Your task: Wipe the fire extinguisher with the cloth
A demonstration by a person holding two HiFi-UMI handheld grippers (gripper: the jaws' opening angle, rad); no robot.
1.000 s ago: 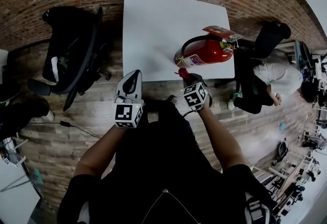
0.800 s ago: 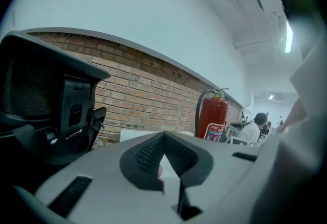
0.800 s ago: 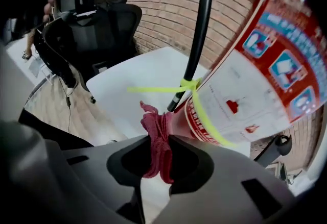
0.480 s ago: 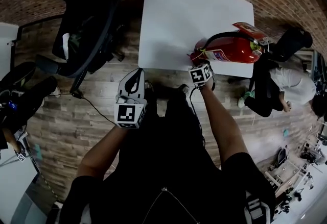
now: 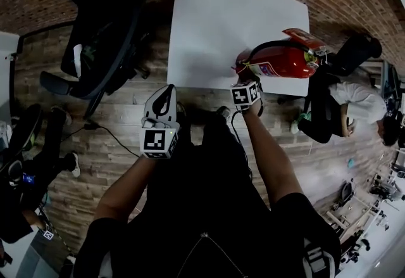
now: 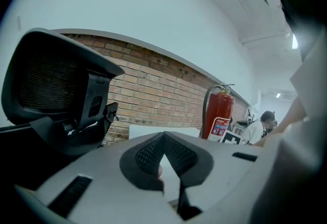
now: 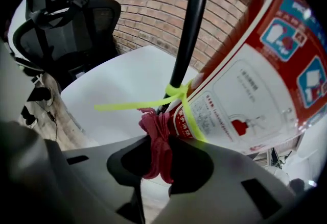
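Observation:
A red fire extinguisher (image 5: 281, 61) with a black hose (image 7: 189, 29) stands at the near right edge of the white table (image 5: 215, 23). My right gripper (image 5: 244, 80) is shut on a bunched red cloth (image 7: 157, 141) and holds it against the lower body of the extinguisher (image 7: 255, 80), just under a yellow zip tie (image 7: 176, 96). My left gripper (image 5: 166, 94) hangs in front of the table's near edge, away from the extinguisher (image 6: 217, 110). Its jaws meet with nothing between them (image 6: 163, 139).
A black office chair (image 5: 101, 36) stands left of the table on the wooden floor. A person (image 5: 345, 102) sits at the far right beside the table. Another person's legs (image 5: 25, 175) show at the lower left, near a cable (image 5: 107, 131).
My right gripper has risen with the red cloth from below the table edge to the extinguisher's base. The left gripper has barely moved. A person has walked in at the lower left.

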